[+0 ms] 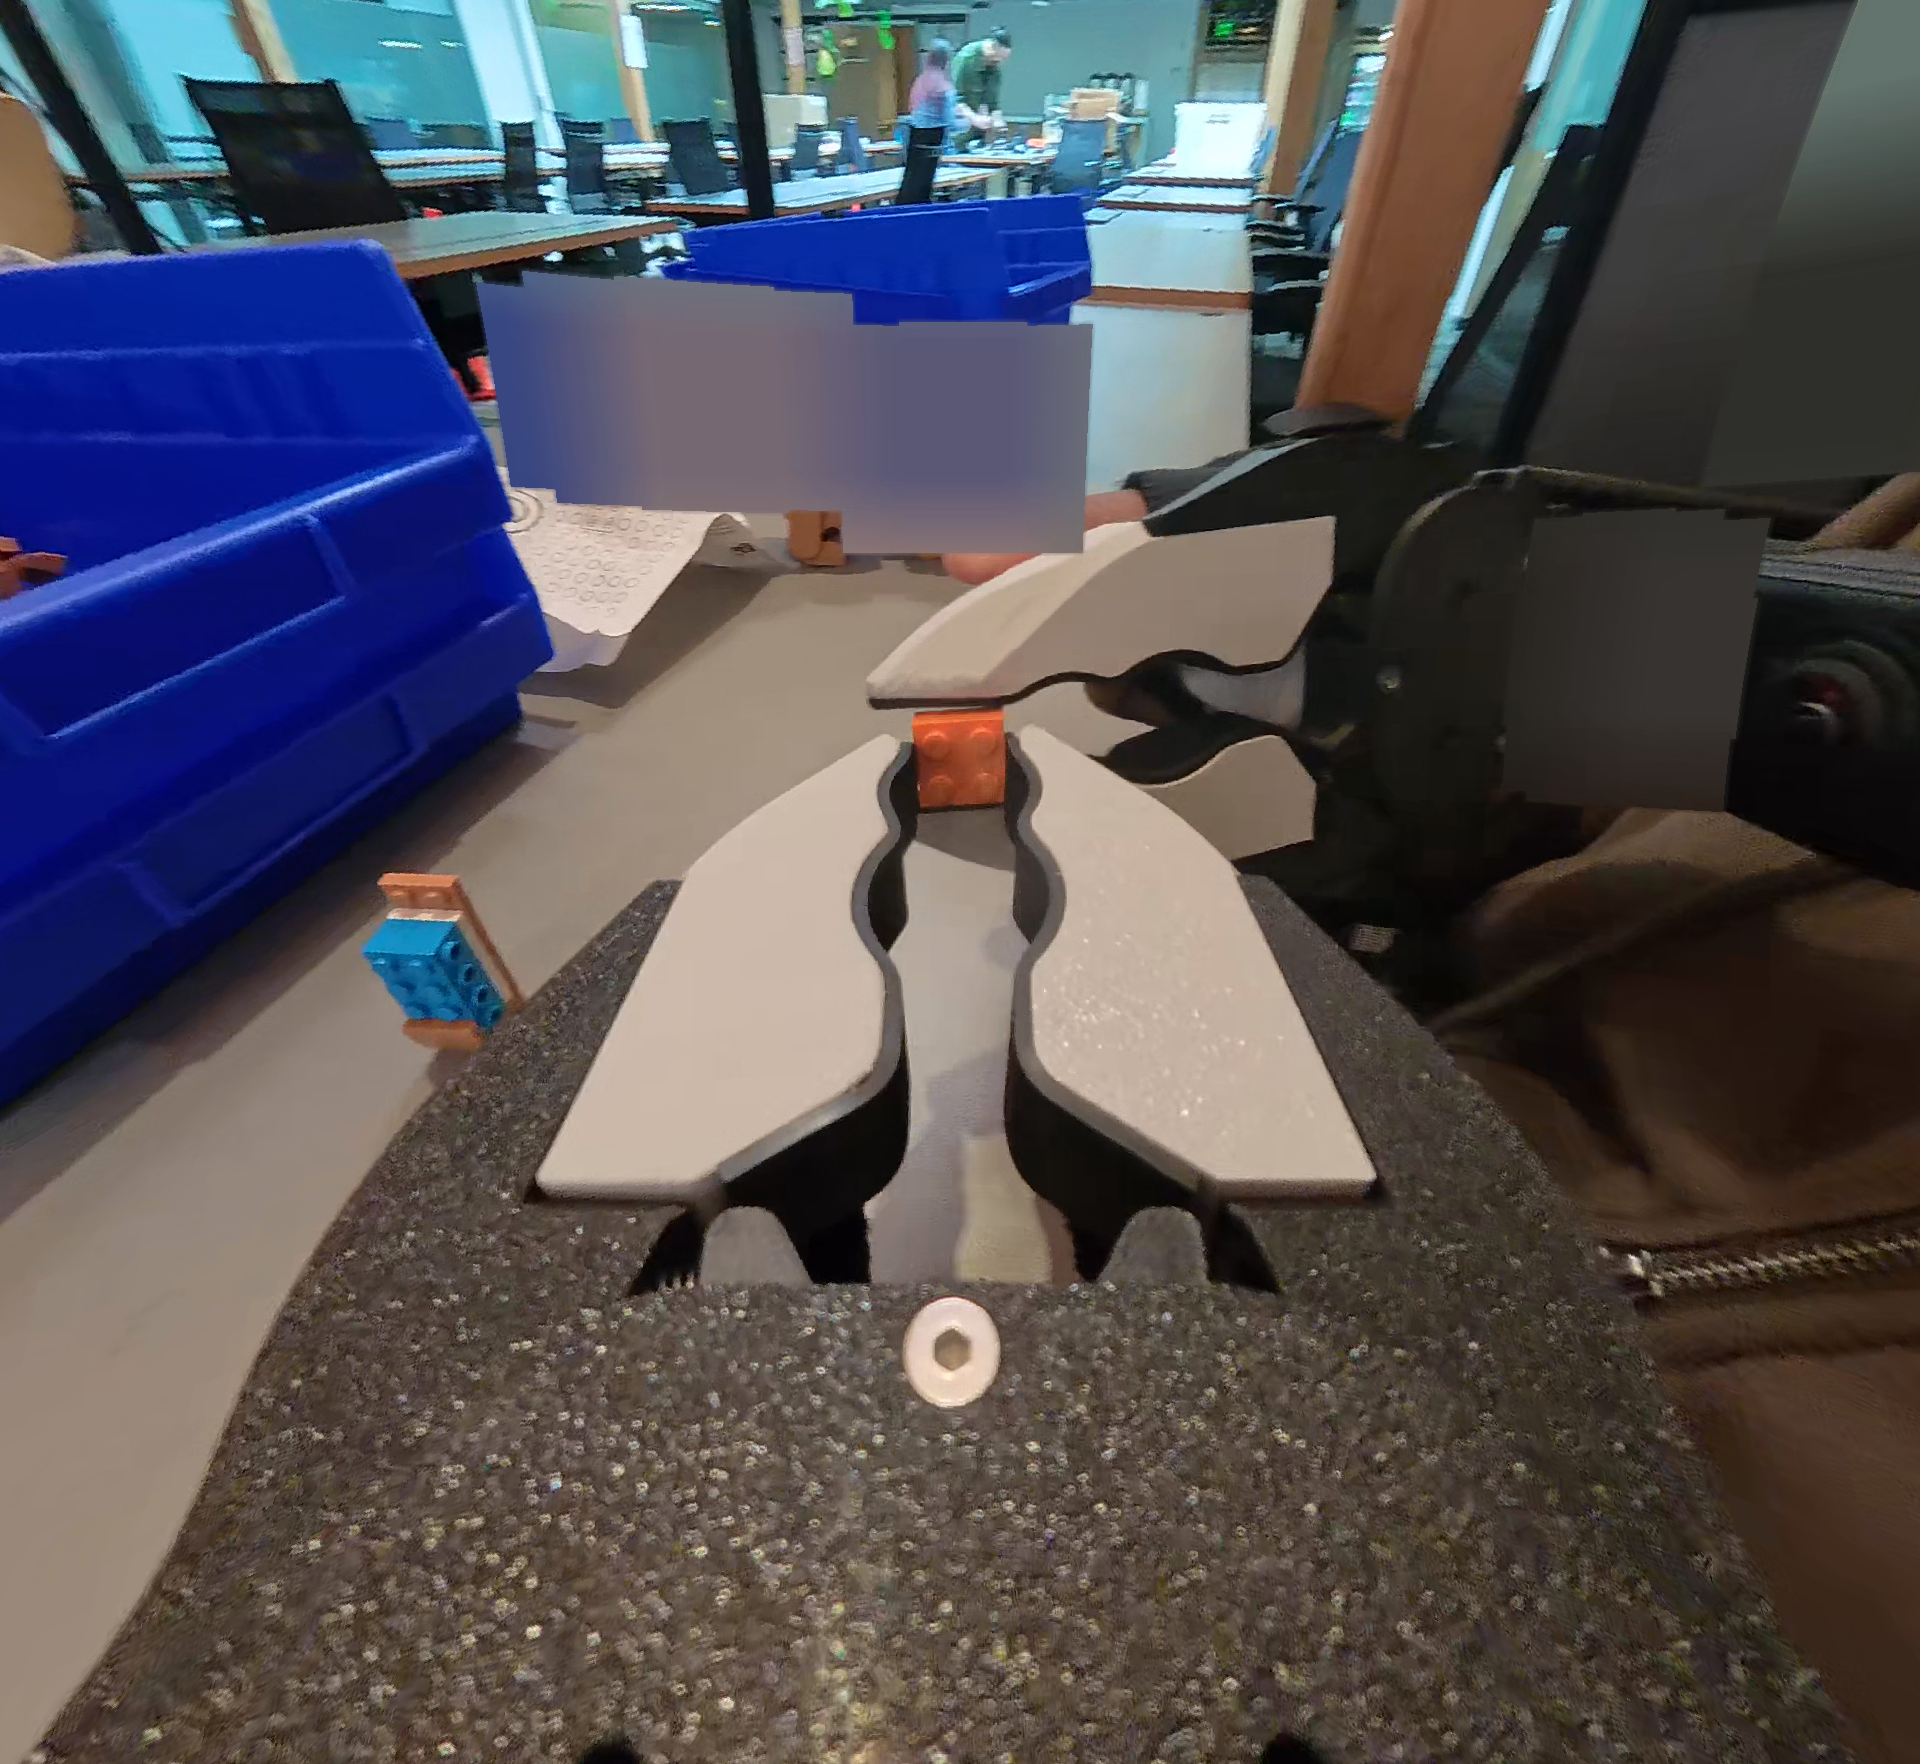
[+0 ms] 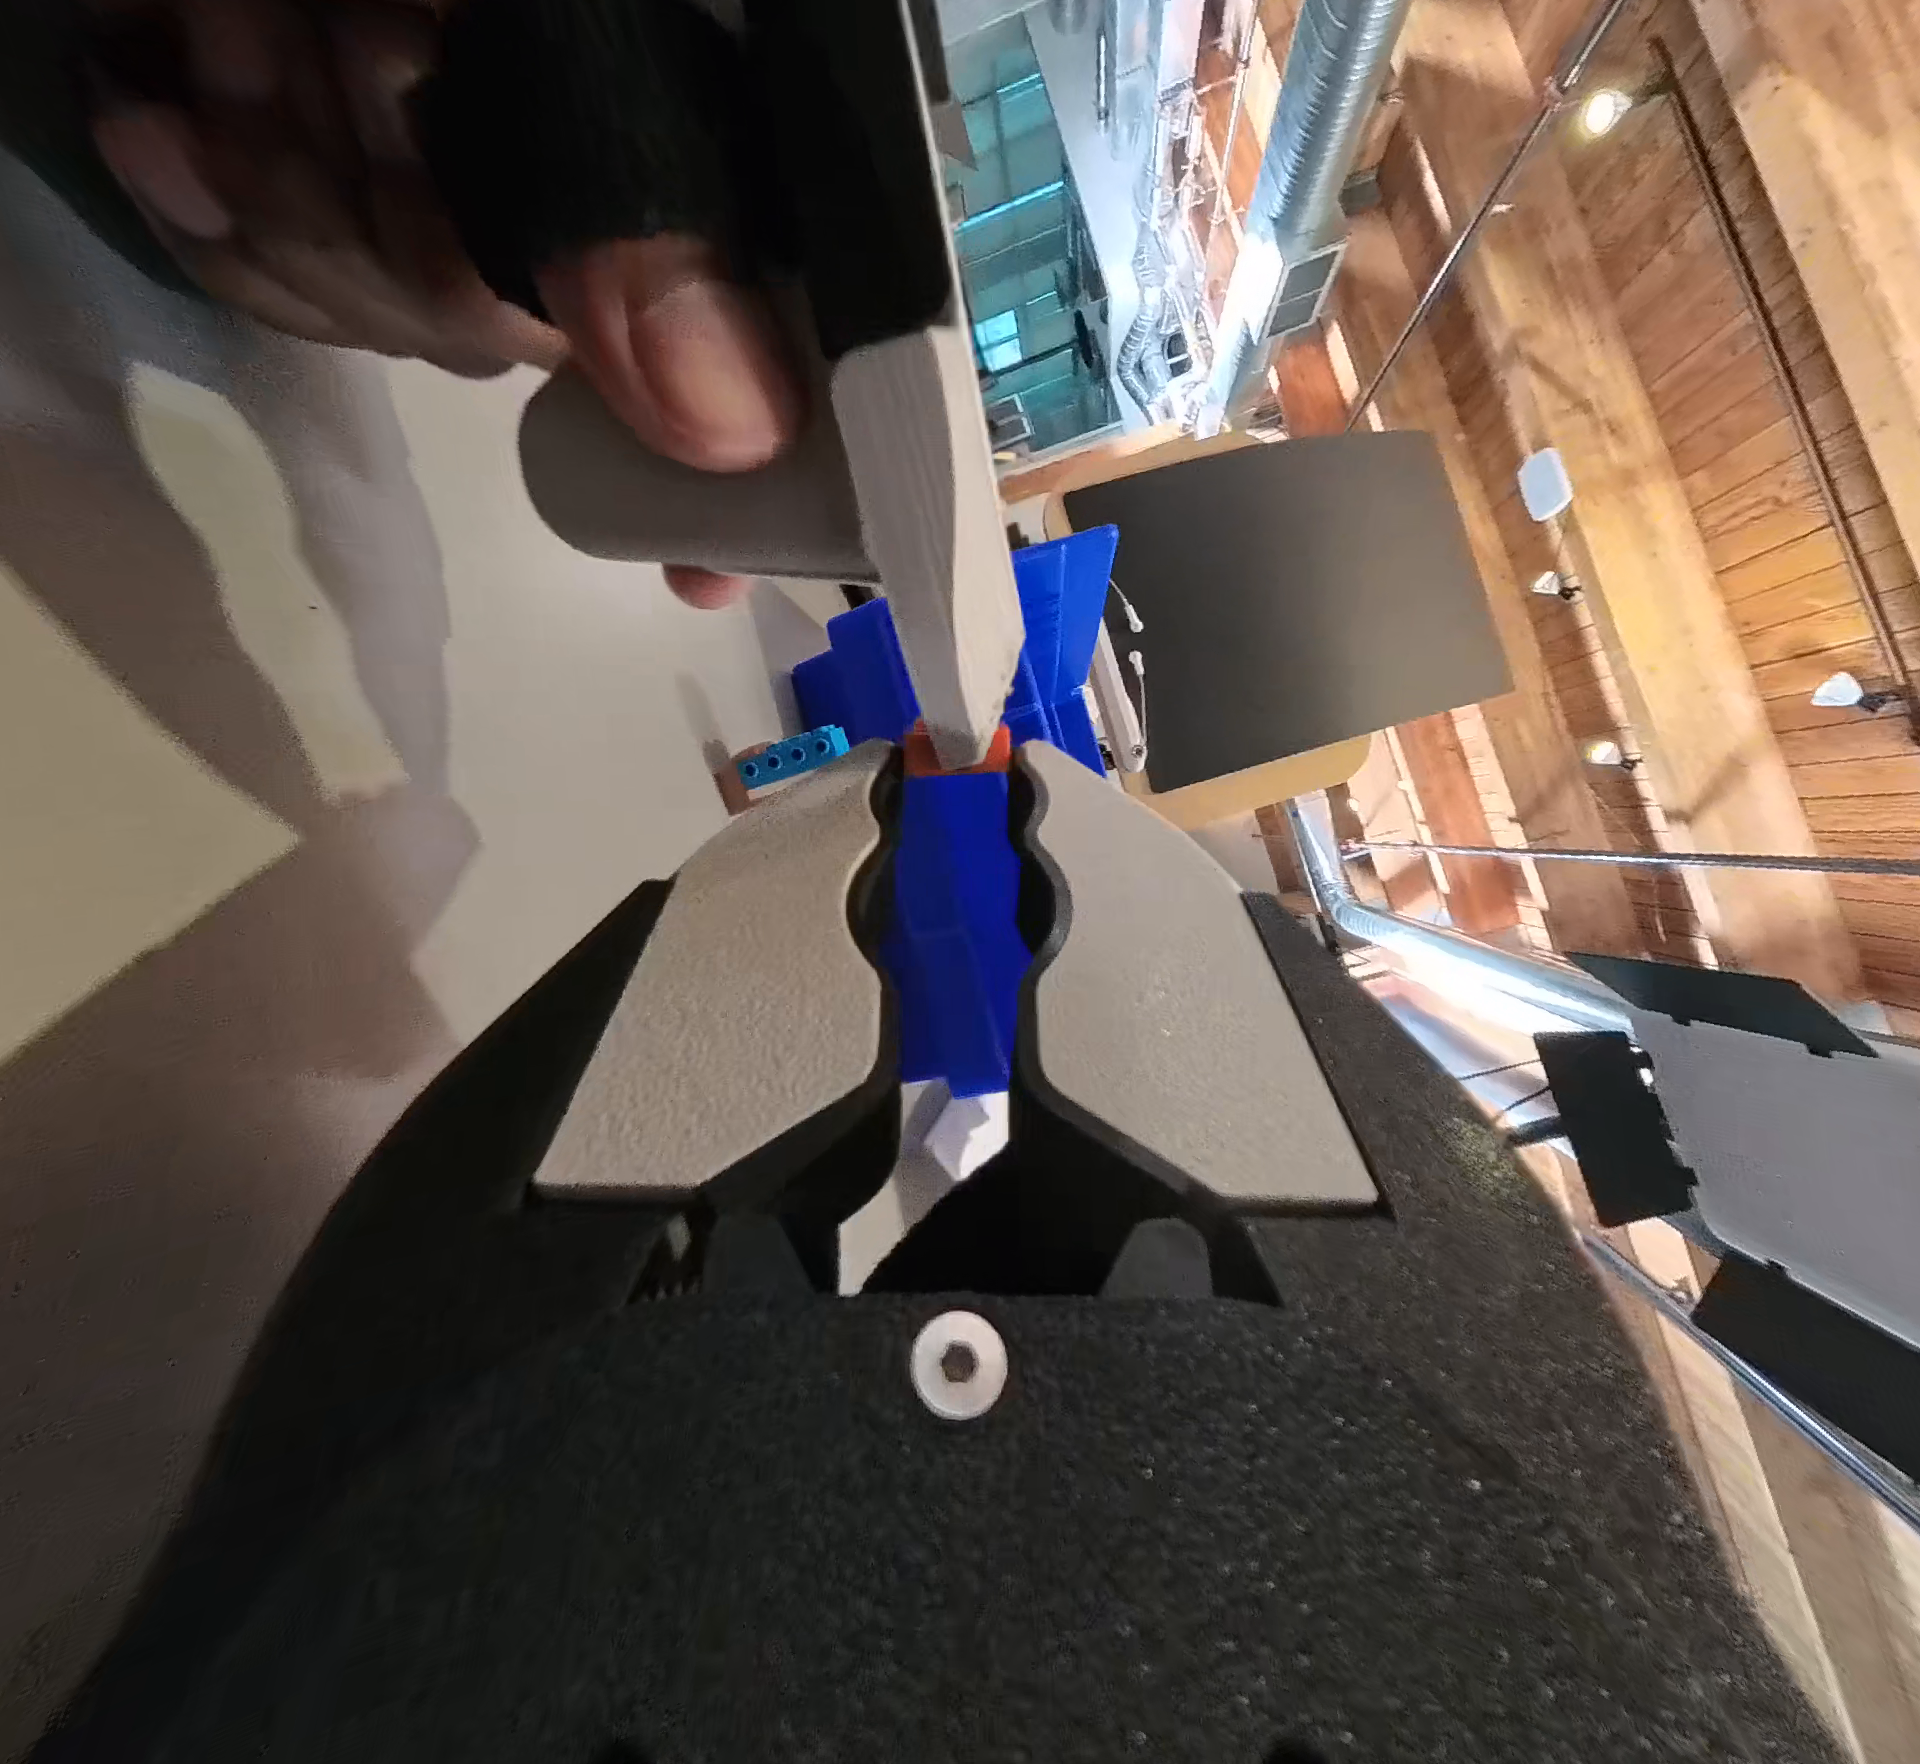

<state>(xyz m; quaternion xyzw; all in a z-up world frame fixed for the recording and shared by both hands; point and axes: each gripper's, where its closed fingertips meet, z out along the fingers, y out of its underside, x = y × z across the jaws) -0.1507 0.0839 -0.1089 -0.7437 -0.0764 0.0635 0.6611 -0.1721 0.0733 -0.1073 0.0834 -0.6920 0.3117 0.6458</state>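
Orange brick (image 1: 959,765) pinched by left gripper (image 1: 958,758) and sideways-rolled right gripper (image 2: 956,758) alike.

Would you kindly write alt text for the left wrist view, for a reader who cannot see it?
The left tongs pinch a small orange studded plastic brick above a grey tabletop, while the right tongs reach in from the right, their upper finger on the brick. Large blue plastic bins sit left, with a small blue-and-brown brick assembly nearby.
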